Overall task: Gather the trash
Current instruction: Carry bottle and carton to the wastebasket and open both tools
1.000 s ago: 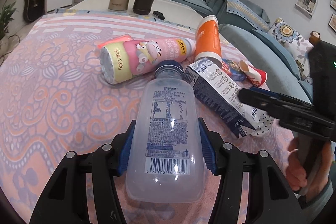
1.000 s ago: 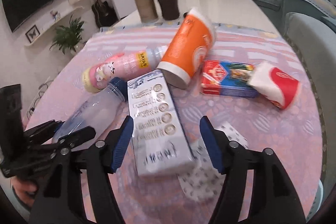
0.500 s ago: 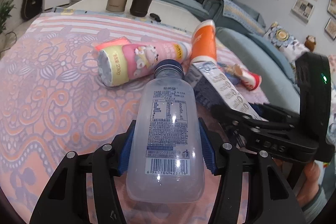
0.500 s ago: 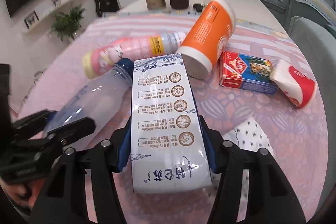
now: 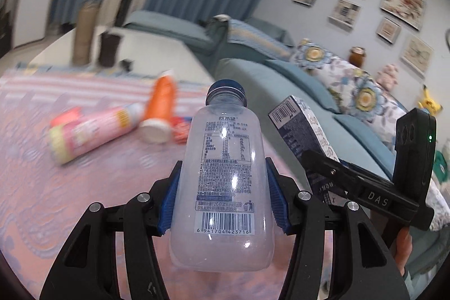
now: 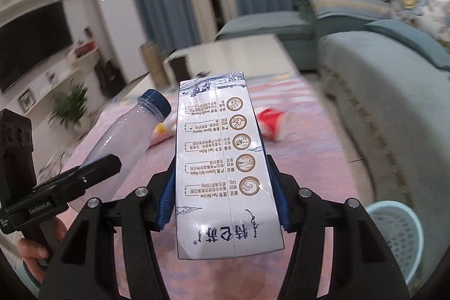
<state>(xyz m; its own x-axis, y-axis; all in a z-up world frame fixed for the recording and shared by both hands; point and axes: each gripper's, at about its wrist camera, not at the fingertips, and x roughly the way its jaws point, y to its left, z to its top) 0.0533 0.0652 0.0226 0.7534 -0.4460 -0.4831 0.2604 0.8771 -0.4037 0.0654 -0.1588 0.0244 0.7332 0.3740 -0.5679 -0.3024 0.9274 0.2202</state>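
1. The left gripper (image 5: 222,198) clamps a clear, empty plastic bottle (image 5: 223,173) around its lower body. The bottle has a dark blue cap, printed black text and a barcode near its base, and its cap end points away from the camera.
2. The right gripper (image 6: 222,193) clamps a white milk carton (image 6: 225,173) with dark blue trim, a column of round brown emblems and handwritten-style Chinese characters near the camera.
3. Both items hang in the air above the pink patterned tablecloth (image 5: 42,187), side by side, with the carton to the right of the bottle.
4. Still lying on the cloth toward the far edge are a pink bottle (image 5: 90,131) on its side, an orange tube (image 5: 160,108) with a white end, and a red-and-white wrapper (image 6: 271,123). All three are blurred.
5. A pale blue perforated basket (image 6: 399,232) stands on the floor by the grey-blue sofa (image 6: 393,92), in the lower right of the right wrist view.
6. One second earlier the bottle was gripped but lay on the cloth; now it is lifted clear.
7. One second earlier the right tongs stood open around the carton, which lay flat; now they pinch it and it is raised.
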